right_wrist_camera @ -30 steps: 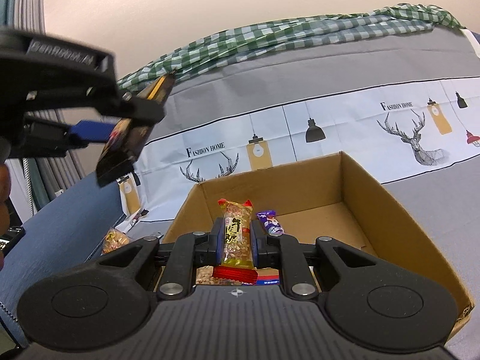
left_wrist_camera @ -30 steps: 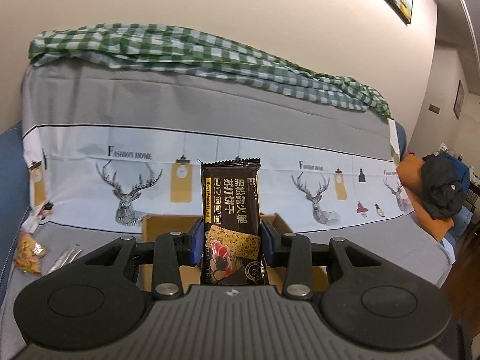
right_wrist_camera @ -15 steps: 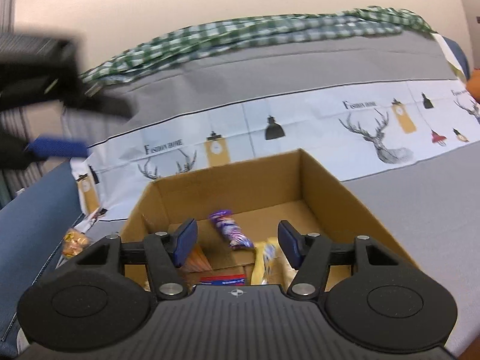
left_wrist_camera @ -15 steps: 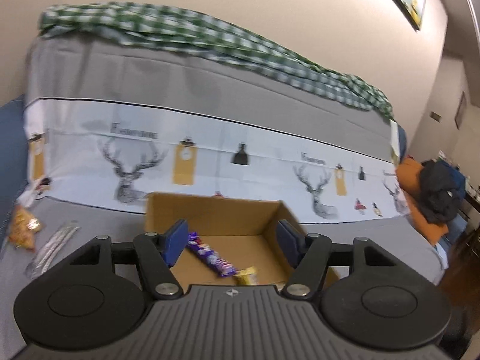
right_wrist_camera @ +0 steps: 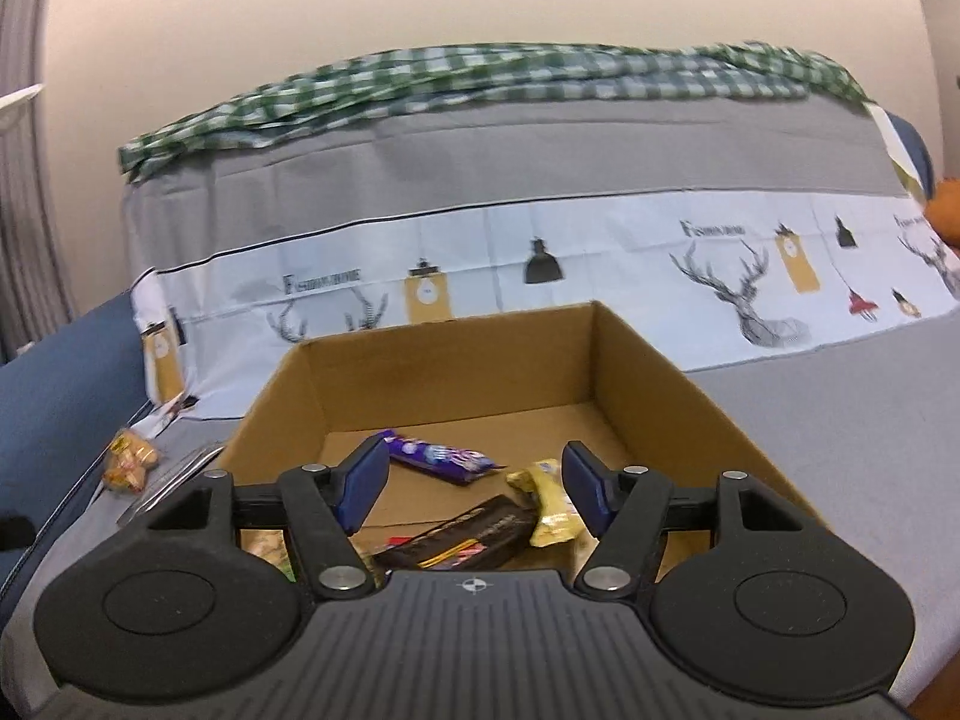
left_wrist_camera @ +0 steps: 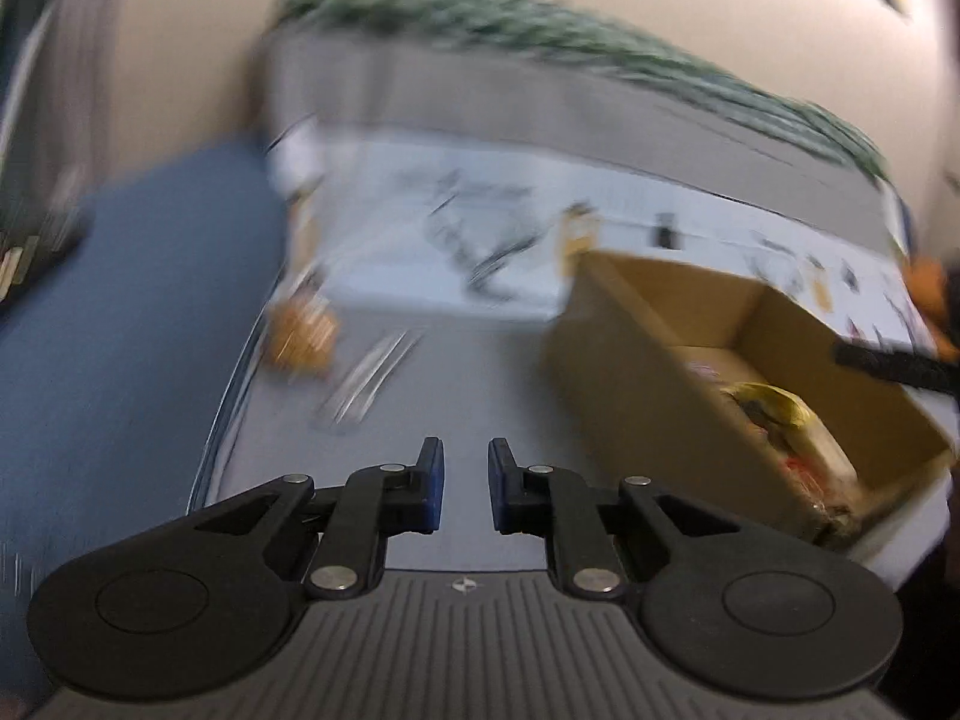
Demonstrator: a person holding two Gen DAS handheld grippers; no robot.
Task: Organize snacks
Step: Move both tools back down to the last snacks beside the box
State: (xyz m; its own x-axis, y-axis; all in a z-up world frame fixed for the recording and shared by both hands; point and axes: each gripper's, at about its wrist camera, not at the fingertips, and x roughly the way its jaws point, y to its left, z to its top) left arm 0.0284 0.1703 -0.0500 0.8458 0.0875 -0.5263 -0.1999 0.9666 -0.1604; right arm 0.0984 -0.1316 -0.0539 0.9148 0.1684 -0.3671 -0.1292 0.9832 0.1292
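A cardboard box [right_wrist_camera: 660, 360] stands on the grey sofa seat and holds a purple bar [right_wrist_camera: 435, 456], a yellow packet [right_wrist_camera: 549, 507] and a dark cracker pack [right_wrist_camera: 462, 537]. My right gripper [right_wrist_camera: 474, 483] is open and empty just above the box's near side. My left gripper [left_wrist_camera: 462, 477] is empty, its jaws a narrow gap apart, over the bare seat left of the box [left_wrist_camera: 630, 372]. An orange snack packet [left_wrist_camera: 303, 333] and a clear wrapped item [left_wrist_camera: 372, 381] lie ahead of it; both also show in the right wrist view, the packet [right_wrist_camera: 129, 459] left of the box.
The sofa back carries a deer-print cover [right_wrist_camera: 744, 294] and a green checked cloth [right_wrist_camera: 480, 78]. A blue armrest [left_wrist_camera: 120, 330] rises at the left. The left wrist view is motion-blurred.
Both grippers have let go of their snacks, which now lie in the box. The left gripper has swung left away from the box and narrowed its jaws. The right gripper stays open over the box.
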